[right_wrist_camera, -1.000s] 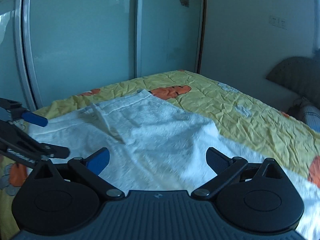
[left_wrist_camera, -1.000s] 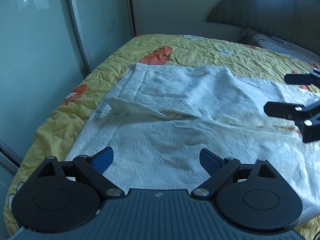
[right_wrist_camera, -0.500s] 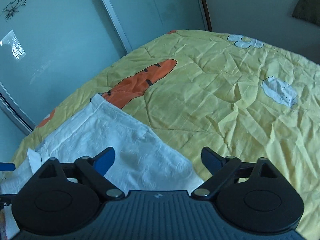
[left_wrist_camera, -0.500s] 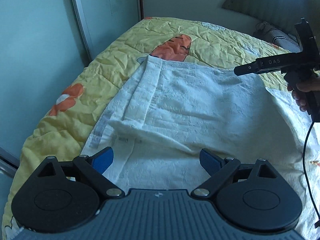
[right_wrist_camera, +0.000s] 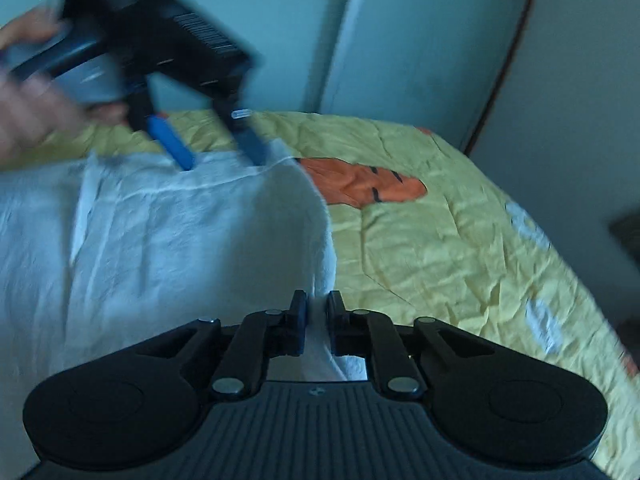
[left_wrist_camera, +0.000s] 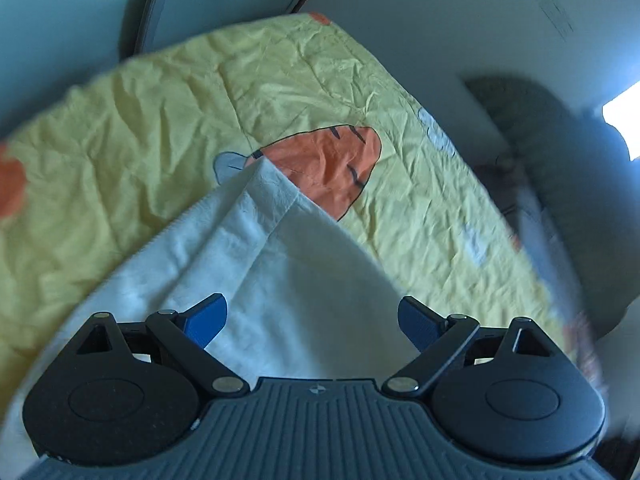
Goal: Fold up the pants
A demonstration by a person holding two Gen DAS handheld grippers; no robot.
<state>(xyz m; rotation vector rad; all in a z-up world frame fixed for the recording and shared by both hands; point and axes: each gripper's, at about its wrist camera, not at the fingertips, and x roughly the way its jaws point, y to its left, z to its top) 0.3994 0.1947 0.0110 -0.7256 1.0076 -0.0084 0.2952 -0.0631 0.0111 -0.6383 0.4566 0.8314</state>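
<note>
The white pants (right_wrist_camera: pixel 168 240) lie spread on a yellow quilt with orange carrot prints. My right gripper (right_wrist_camera: pixel 317 314) is shut on the pants' right edge, with white cloth pinched between its pads. My left gripper (left_wrist_camera: pixel 312 320) is open and hovers over the waistband corner (left_wrist_camera: pixel 266 192) of the pants (left_wrist_camera: pixel 256 280). In the right wrist view the left gripper (right_wrist_camera: pixel 224 152) shows at the far waistband, its blue fingers (right_wrist_camera: pixel 172 144) open and pointing down at the cloth, held by a hand.
The yellow quilt (left_wrist_camera: pixel 160 100) covers the bed, with an orange carrot print (left_wrist_camera: pixel 332 164) just beyond the waistband corner. Pale sliding wardrobe doors (right_wrist_camera: pixel 400 40) stand behind the bed. A dark headboard (left_wrist_camera: pixel 560 128) is at the right.
My right gripper has closed on the pants' edge. My left gripper has moved forward to the far waistband corner and stays open.
</note>
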